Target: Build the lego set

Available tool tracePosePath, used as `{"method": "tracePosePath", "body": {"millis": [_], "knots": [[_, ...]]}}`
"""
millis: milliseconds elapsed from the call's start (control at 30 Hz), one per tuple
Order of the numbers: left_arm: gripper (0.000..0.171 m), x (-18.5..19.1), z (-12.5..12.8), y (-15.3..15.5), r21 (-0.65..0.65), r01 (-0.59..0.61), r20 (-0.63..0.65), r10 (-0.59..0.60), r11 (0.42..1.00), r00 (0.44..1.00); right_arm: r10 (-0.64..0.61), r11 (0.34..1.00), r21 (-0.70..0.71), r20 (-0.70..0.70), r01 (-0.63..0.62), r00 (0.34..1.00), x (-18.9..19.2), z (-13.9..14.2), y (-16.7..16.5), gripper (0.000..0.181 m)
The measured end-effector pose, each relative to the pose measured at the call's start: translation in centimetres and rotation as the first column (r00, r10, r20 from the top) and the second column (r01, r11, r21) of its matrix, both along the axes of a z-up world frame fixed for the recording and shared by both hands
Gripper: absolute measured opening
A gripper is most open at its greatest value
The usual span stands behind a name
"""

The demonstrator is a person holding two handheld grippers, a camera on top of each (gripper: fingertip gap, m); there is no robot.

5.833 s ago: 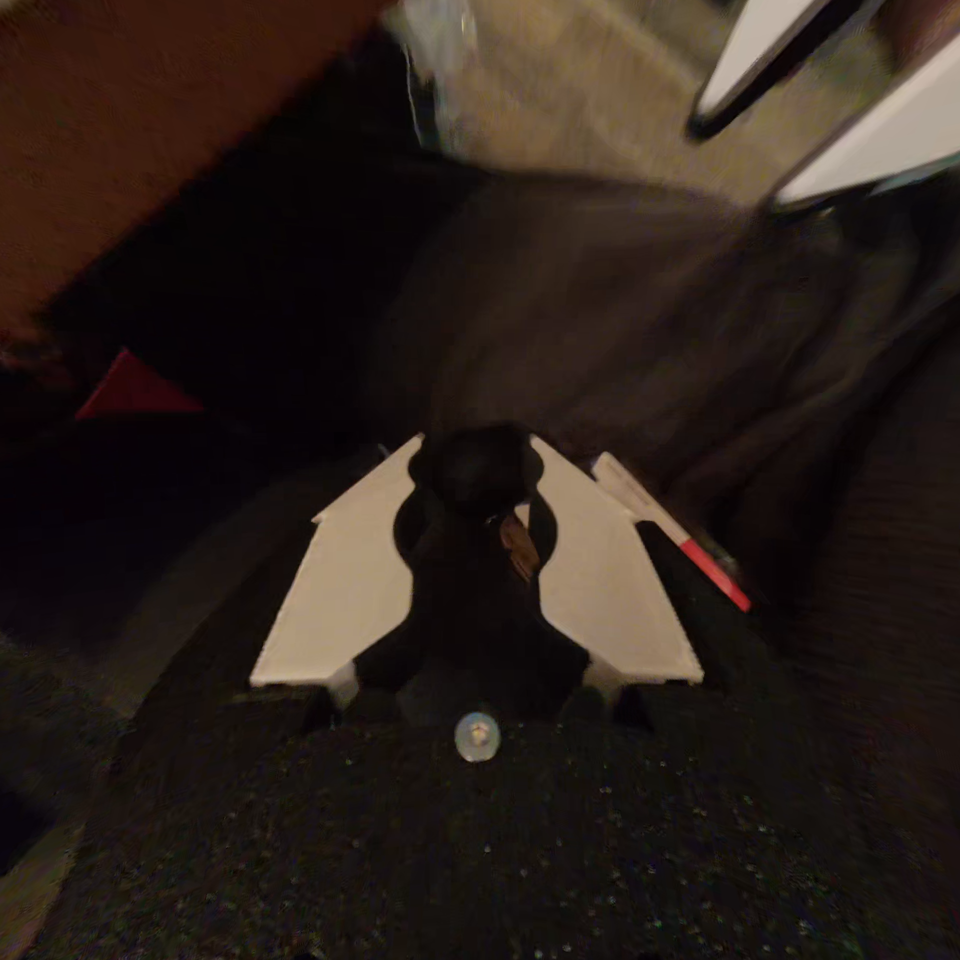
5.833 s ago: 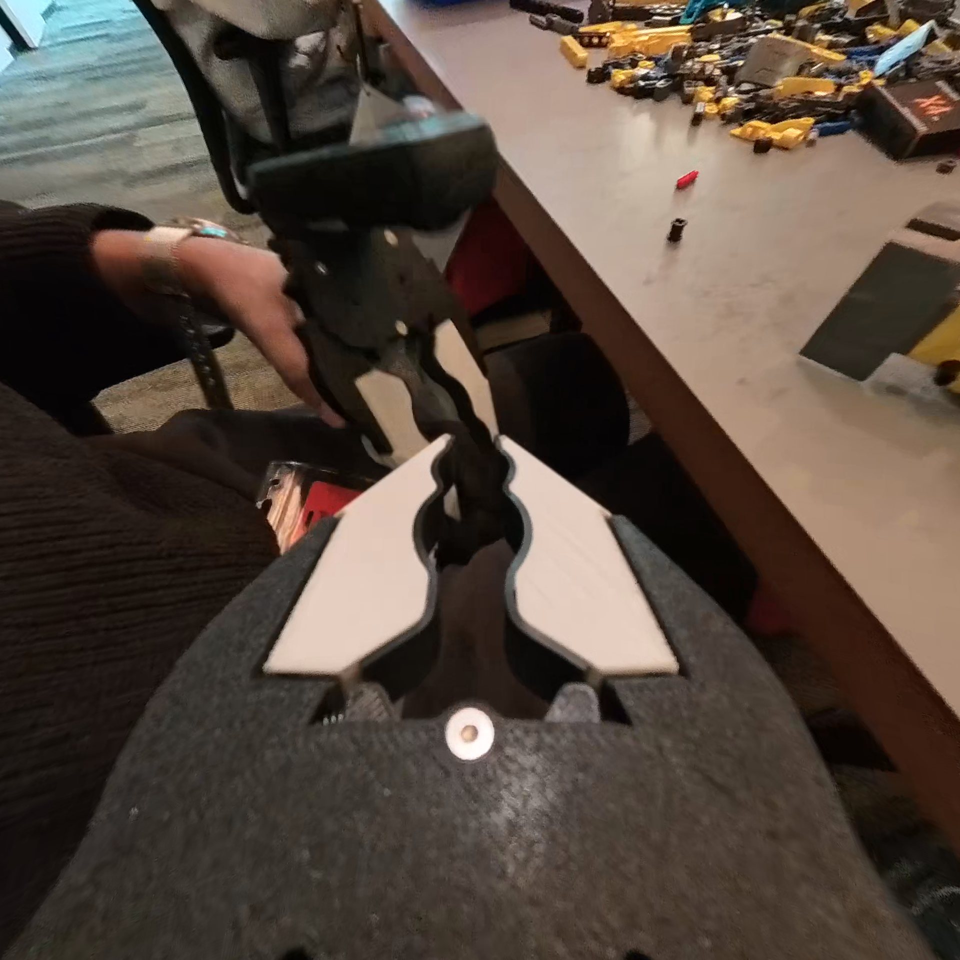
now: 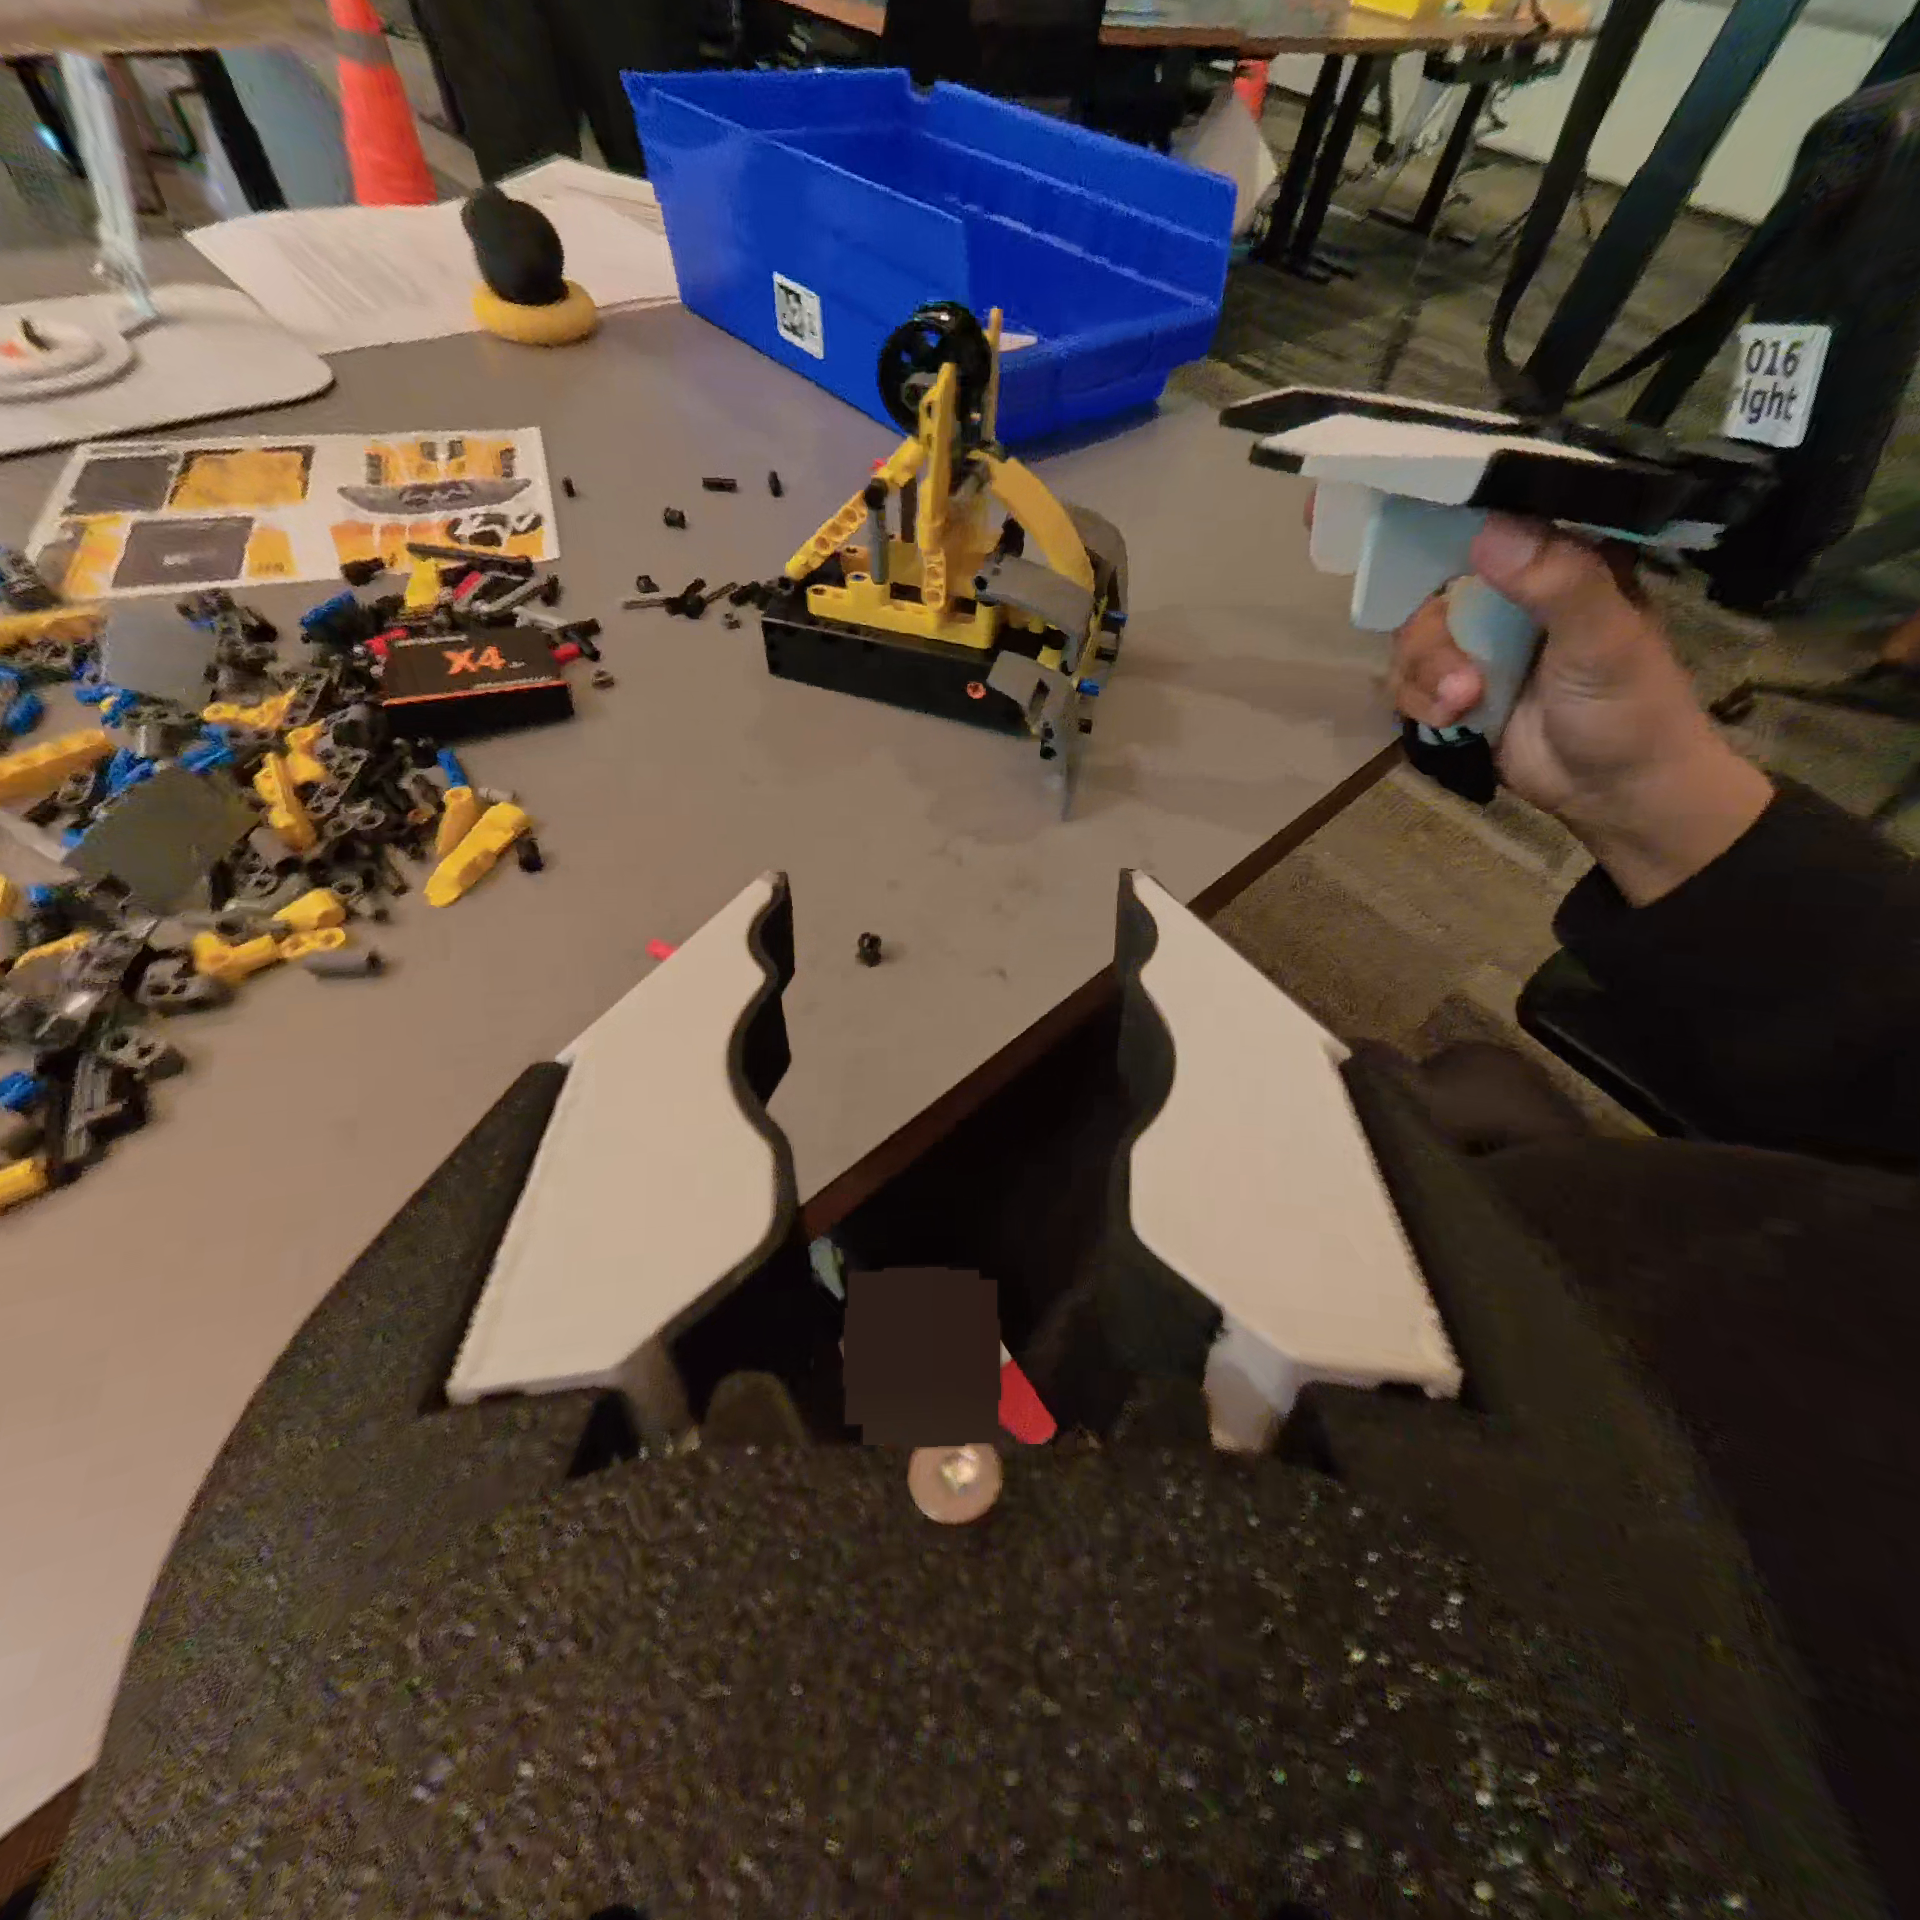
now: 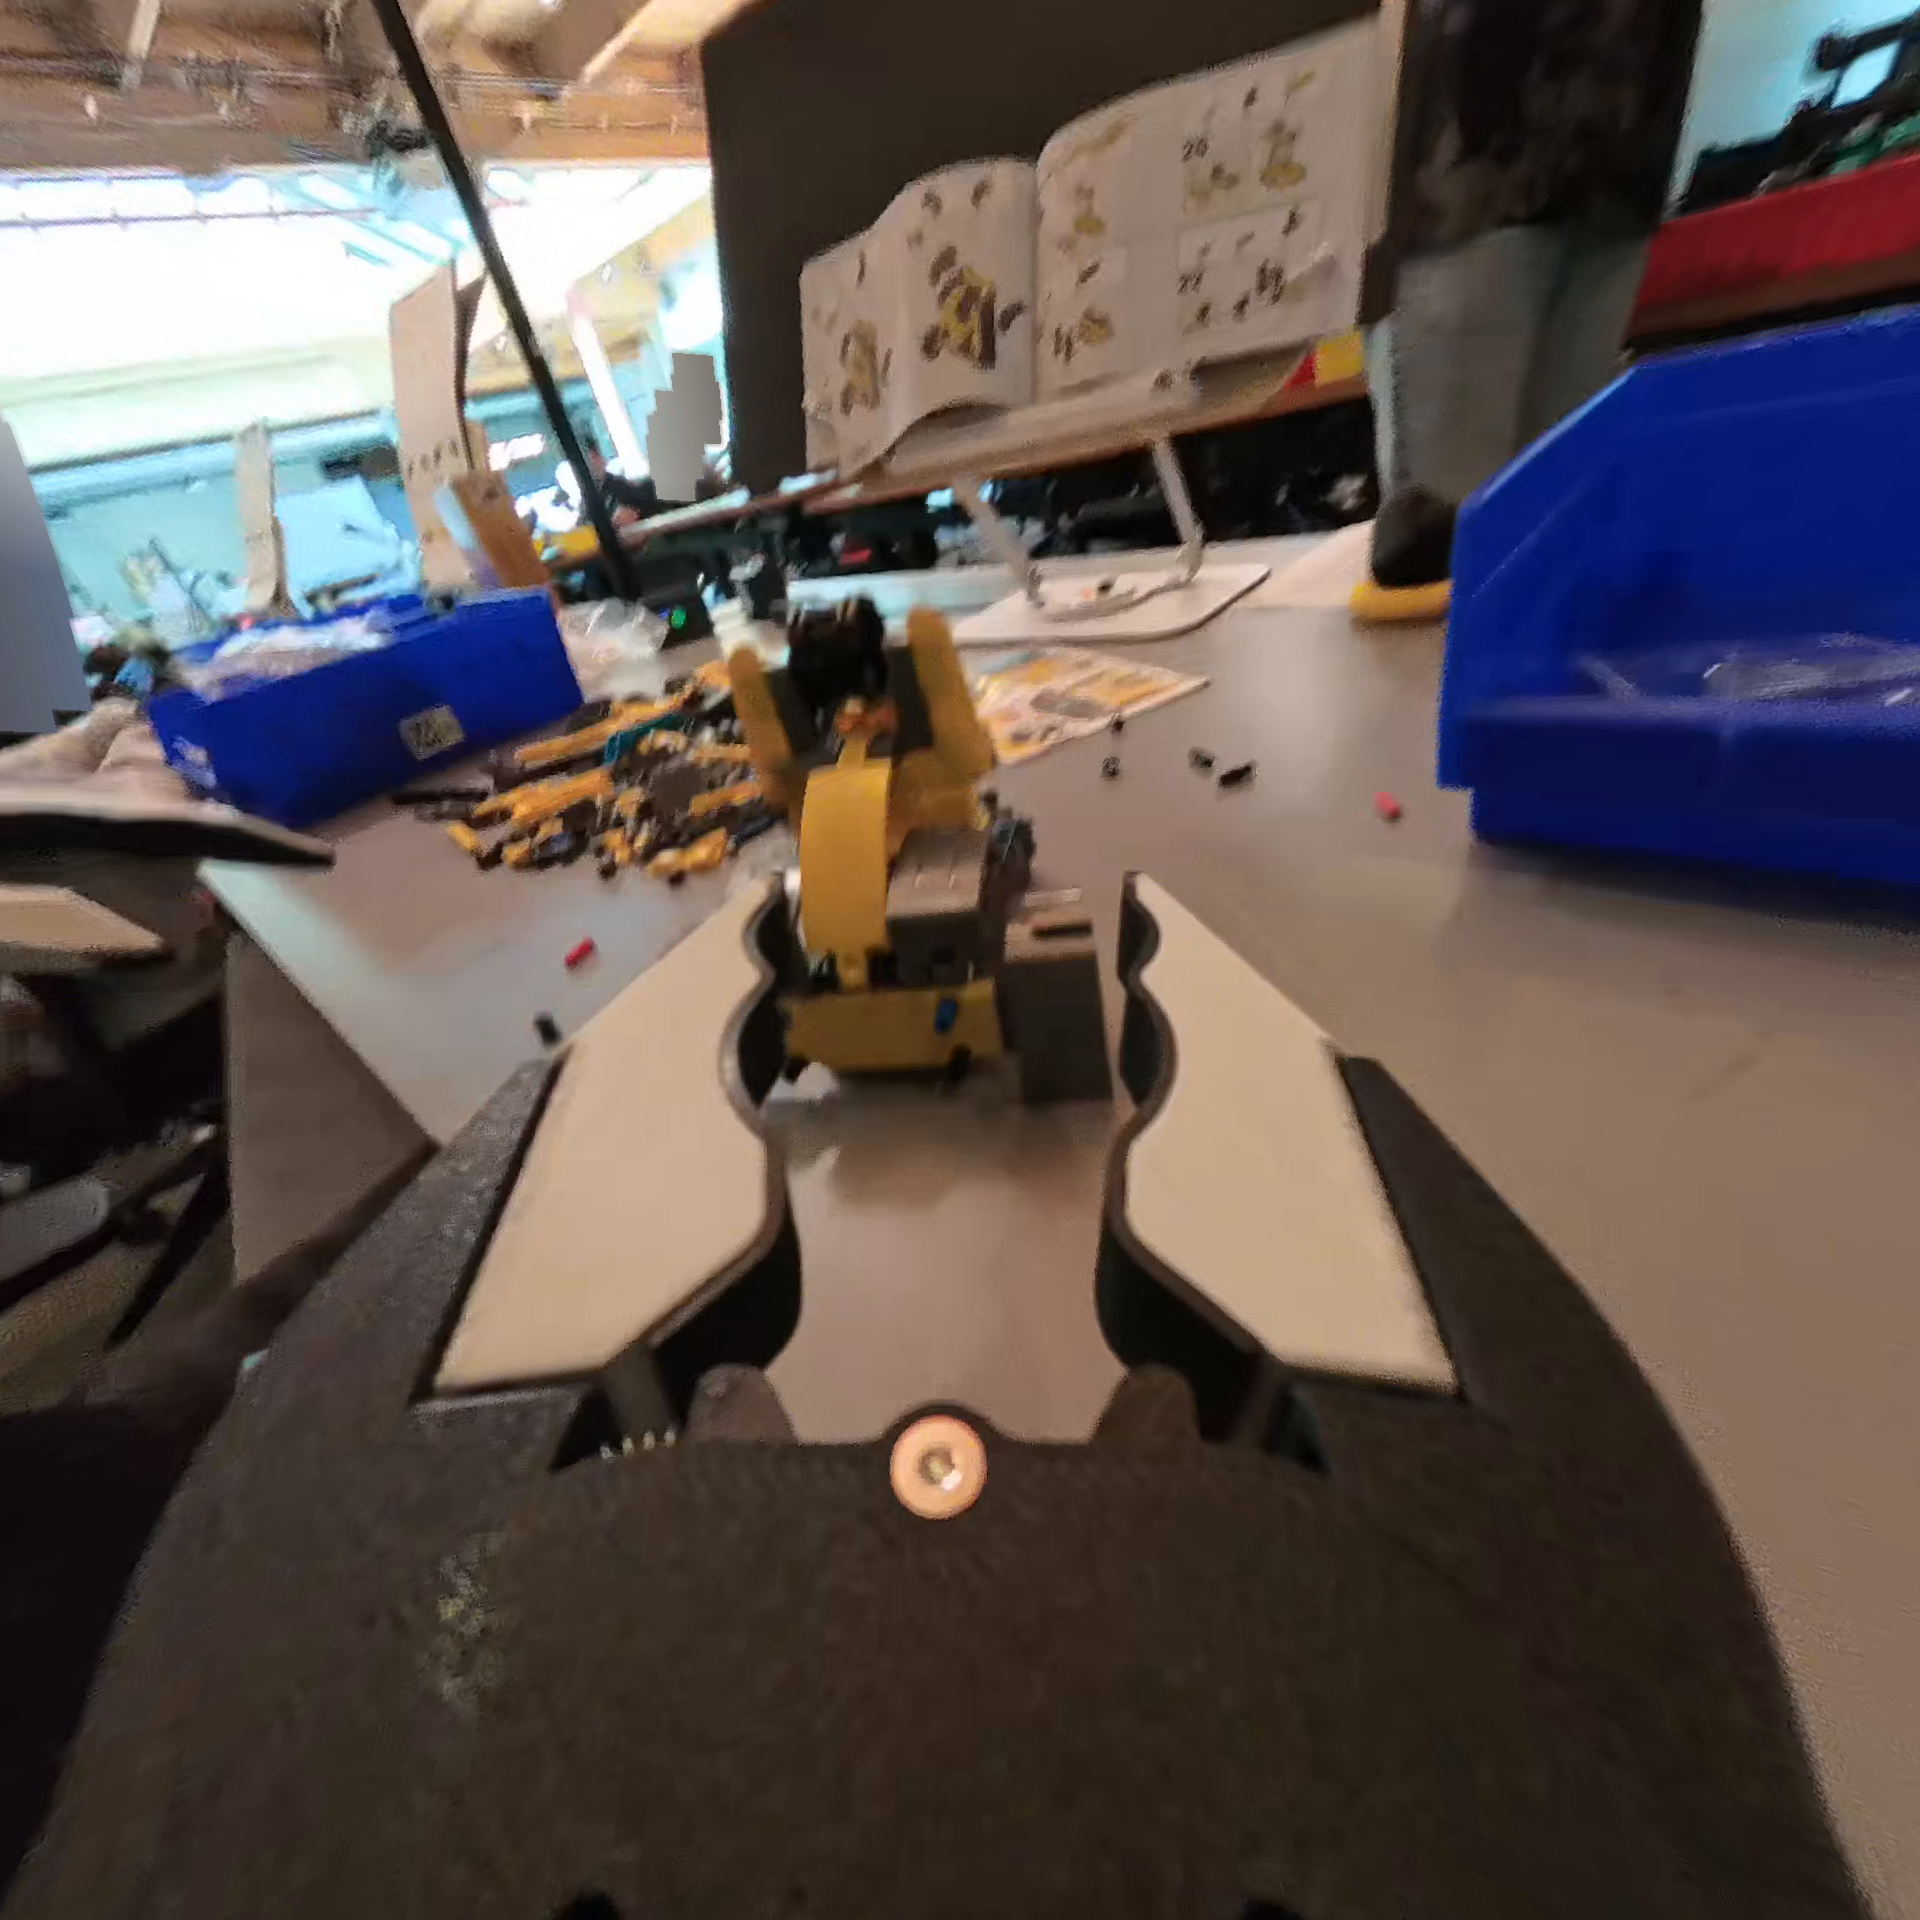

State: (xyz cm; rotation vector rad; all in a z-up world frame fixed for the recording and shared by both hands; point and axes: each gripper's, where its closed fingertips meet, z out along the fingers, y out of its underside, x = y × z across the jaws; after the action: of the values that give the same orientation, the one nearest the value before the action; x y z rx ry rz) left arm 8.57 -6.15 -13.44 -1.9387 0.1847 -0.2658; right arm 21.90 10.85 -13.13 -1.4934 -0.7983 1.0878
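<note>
Nearest us, our left gripper (image 3: pixel 954 914) hangs over the table (image 3: pixel 312 1195) edge with its jaws spread wide and nothing between them; a tiny black peg (image 3: pixel 869 948) lies just beyond its tips. Our right gripper (image 4: pixel 951 904) is likewise spread and empty, low over the table, pointing at the yellow brick model (image 4: pixel 894 914) standing upright just ahead, apart from the fingers. We judge a careless push could tip the top-heavy model or shed its wheel (image 3: pixel 932 356). Farther left, the loose brick pile (image 3: pixel 239 769) could scatter; the blue bin (image 3: pixel 935 229) sits behind.
</note>
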Motion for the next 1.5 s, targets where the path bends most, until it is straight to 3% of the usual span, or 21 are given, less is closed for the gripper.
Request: {"method": "tracePosePath", "body": {"millis": [67,167,333,433,500,567,733,867,1000,1133,1300,1400,1500], "knots": [[0.062,1.4,-0.4,0.9,-0.014,0.033,-0.019,-0.033,0.999,0.999,0.005,0.999,0.042,0.054,-0.007,0.999,0.1,-1.0,-0.8,0.06],[0.062,3.0,-0.1,2.4,0.011,0.076,-0.025,-0.076,0.997,0.997,-0.107,0.982,0.17,0.142,0.082,0.984,0.8,-1.5,-0.7,0.059],[0.062,3.5,1.4,6.6,0.069,0.12,-0.061,-0.116,0.99,0.991,-0.157,0.96,0.261,0.216,0.098,0.964,0.1,-0.4,-1.0,0.059],[0.061,2.7,2.7,10.4,0.12,0.137,-0.112,-0.124,0.983,0.986,-0.197,0.93,0.341,0.139,0.14,0.97,-1.5,3.4,-0.3,0.058],[0.062,2.9,4.4,12.7,0.217,0.241,-0.15,-0.212,0.946,0.966,-0.204,0.911,0.376,0.053,0.17,0.977,-2.4,5.1,0.4,0.042],[0.062,3.1,4.7,14.0,0.256,0.372,-0.198,-0.328,0.892,0.924,-0.181,0.916,0.359,-0.03,0.179,0.983,-3.2,5.4,1.3,0.041],[0.062,2.3,5.2,14.9,0.315,0.478,-0.023,-0.496,0.82,0.868,-0.088,0.96,0.258,-0.071,0.103,0.994,-5.6,4.2,1.6,0.042],[0.061,2.0,3.3,14.9,0.293,0.492,0.007,-0.516,0.82,0.856,-0.056,0.972,0.223,-0.075,0.072,0.996,-5.4,4.0,1.1,0.042],[0.06,2.5,2.1,14.9,0.262,0.494,-0.043,-0.502,0.829,0.864,0.064,0.997,0.028,0.142,-0.069,0.988,-7.2,0.3,-0.1,0.06],[0.052,2.1,2.4,14.9,0.286,0.468,-0.046,-0.476,0.836,0.878,0.03,0.999,0.039,0.071,-0.033,0.997,-6.7,1.2,0.3,0.06],[0.047,-0.8,4.8,15.3,0.383,0.353,0.113,-0.423,0.853,0.899,0.052,0.997,0.047,0.025,-0.053,0.998,-6.4,1.7,0.0,0.055],[0.045,-2.1,5.1,15.5,0.401,0.312,0.075,-0.371,0.861,0.926,0.052,0.996,0.072,0.039,-0.054,0.998,-6.6,1.7,-0.3,0.052],[0.044,-3.5,4.5,15.4,0.333,0.306,0.073,-0.348,0.892,0.935,0.055,0.996,0.062,0.034,-0.058,0.998,-6.5,1.7,-0.2,0.052]]}}
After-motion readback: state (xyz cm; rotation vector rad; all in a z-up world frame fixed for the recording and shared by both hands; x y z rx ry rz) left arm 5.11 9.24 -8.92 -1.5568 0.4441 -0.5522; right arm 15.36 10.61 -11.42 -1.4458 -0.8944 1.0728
